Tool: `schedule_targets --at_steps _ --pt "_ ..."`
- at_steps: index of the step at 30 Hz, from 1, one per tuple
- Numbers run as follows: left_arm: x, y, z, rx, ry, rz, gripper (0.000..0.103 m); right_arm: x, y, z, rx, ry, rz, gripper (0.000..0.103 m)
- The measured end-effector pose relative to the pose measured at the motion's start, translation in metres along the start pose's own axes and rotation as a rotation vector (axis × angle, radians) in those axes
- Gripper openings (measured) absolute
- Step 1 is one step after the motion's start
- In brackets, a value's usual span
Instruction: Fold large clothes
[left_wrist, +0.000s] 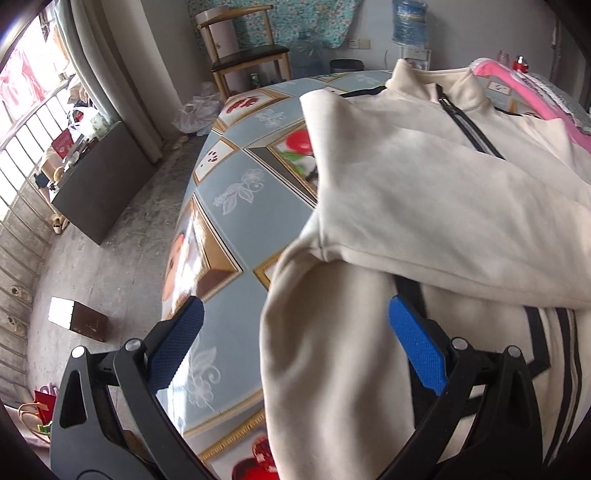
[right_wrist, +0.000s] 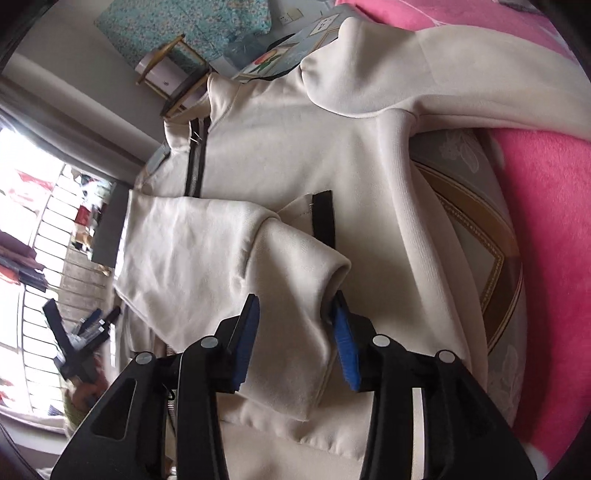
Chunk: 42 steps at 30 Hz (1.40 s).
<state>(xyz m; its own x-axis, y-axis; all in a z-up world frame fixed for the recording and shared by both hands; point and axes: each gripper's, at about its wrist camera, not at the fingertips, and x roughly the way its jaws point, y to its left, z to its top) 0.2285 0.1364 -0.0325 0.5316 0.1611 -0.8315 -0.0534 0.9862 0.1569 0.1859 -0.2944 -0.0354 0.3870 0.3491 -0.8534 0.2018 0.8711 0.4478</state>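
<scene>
Two grippers are mine here, one in each hand, both angled down over a cream zip-front jacket (right_wrist: 280, 147) spread across the table (left_wrist: 236, 184). The table wears a blue-grey cloth printed with gold-framed fruit pictures and pale flower outlines.

My left gripper (left_wrist: 295, 343) stands wide, its blue pads well apart. The left pad hangs over the bare cloth near the table's edge; the right pad sits over the jacket's body, beside a dark band. A fold of cream sleeve hangs in the gap between them, but neither pad presses it.

My right gripper (right_wrist: 295, 336) is parted to a middling gap. The cuff end of a sleeve (right_wrist: 221, 266), folded across the jacket's front, lies between its pads. The right pad touches or nearly touches the cuff's rounded edge, the left pad stands just clear of the fabric, so nothing is clamped.

The jacket's black zipper (right_wrist: 195, 155) runs down from the stand-up collar and disappears under the folded sleeve. The other sleeve stretches away toward a pink blanket (right_wrist: 543, 229) that lies along the far side of the table.

A wooden chair (left_wrist: 243, 48) stands beyond the table, by a floral hanging on the wall. I can read no brand, label or writing anywhere; the jacket shows none, and anything on the distant boxes by the window is too small to make out.
</scene>
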Motion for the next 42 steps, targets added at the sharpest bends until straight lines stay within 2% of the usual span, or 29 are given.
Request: schedule_targets --at_steps 1,4,5,7,9,13,16,18,19,21,23,24,26,27,28,30,32,34,36,38,39,42 --pt "0.004 0.001 0.003 -0.001 0.004 0.01 0.097 0.004 0.002 0.001 -0.018 0.007 -0.031 0.039" --pt "0.013 0.004 0.007 -0.013 0.018 0.031 0.097 0.008 0.01 0.005 -0.067 0.009 -0.081 0.007" --pt "0.015 0.004 0.008 -0.018 0.018 0.034 0.097 0.008 0.017 0.011 -0.084 0.01 -0.073 0.005" --pt "0.019 0.006 0.009 -0.033 0.027 0.047 0.097 0.001 0.033 0.029 -0.134 -0.021 -0.084 0.005" --pt "0.023 0.009 0.009 -0.051 0.036 0.048 0.097 -0.012 0.054 0.056 -0.179 -0.067 -0.057 0.005" --pt "0.023 0.012 0.011 -0.064 0.043 0.076 0.097 -0.064 0.108 0.122 -0.282 -0.237 0.008 0.005" --pt "0.019 0.014 0.012 -0.08 0.033 0.08 0.097 -0.094 0.121 0.152 -0.294 -0.336 0.053 0.005" --pt "0.016 0.014 0.013 -0.084 0.029 0.087 0.097 -0.094 0.11 0.163 -0.26 -0.34 0.074 0.005" --pt "0.016 0.013 0.013 -0.083 0.028 0.091 0.097 -0.089 0.102 0.165 -0.239 -0.327 0.077 0.005" --pt "0.018 0.011 0.013 -0.081 0.031 0.097 0.097 -0.061 0.069 0.165 -0.167 -0.235 0.073 0.006" --pt "0.021 0.01 0.014 -0.079 0.038 0.1 0.097 -0.022 0.036 0.161 -0.11 -0.115 -0.019 0.007" --pt "0.021 0.011 0.014 -0.08 0.037 0.101 0.097 -0.005 0.022 0.158 -0.096 -0.068 -0.1 0.009" --pt "0.022 0.012 0.014 -0.082 0.037 0.107 0.097 0.009 0.008 0.156 -0.084 -0.047 -0.24 0.01" --pt "0.021 0.012 0.014 -0.087 0.036 0.108 0.097 0.01 0.007 0.159 -0.089 -0.057 -0.28 0.013" --pt "0.021 0.013 0.013 -0.091 0.036 0.107 0.097 0.007 0.014 0.164 -0.106 -0.077 -0.282 0.017" --pt "0.021 0.013 0.013 -0.091 0.036 0.111 0.097 0.001 0.041 0.173 -0.174 -0.126 -0.271 0.039" --pt "0.021 0.014 0.013 -0.096 0.035 0.112 0.097 0.0 0.083 0.181 -0.277 -0.175 -0.241 0.05" --pt "0.022 0.014 0.012 -0.101 0.037 0.112 0.097 0.014 0.132 0.189 -0.37 -0.172 -0.153 0.052" --pt "0.024 0.014 0.012 -0.101 0.04 0.117 0.097 0.039 0.171 0.188 -0.425 -0.11 -0.049 0.056" --pt "0.025 0.015 0.011 -0.107 0.04 0.115 0.097 0.085 0.221 0.187 -0.512 0.023 0.078 0.058" --pt "0.026 0.016 0.012 -0.11 0.04 0.114 0.097 0.107 0.242 0.184 -0.55 0.075 0.107 0.058" --pt "0.027 0.018 0.011 -0.126 0.036 0.104 0.097 0.171 0.292 0.173 -0.65 0.187 0.071 0.058"
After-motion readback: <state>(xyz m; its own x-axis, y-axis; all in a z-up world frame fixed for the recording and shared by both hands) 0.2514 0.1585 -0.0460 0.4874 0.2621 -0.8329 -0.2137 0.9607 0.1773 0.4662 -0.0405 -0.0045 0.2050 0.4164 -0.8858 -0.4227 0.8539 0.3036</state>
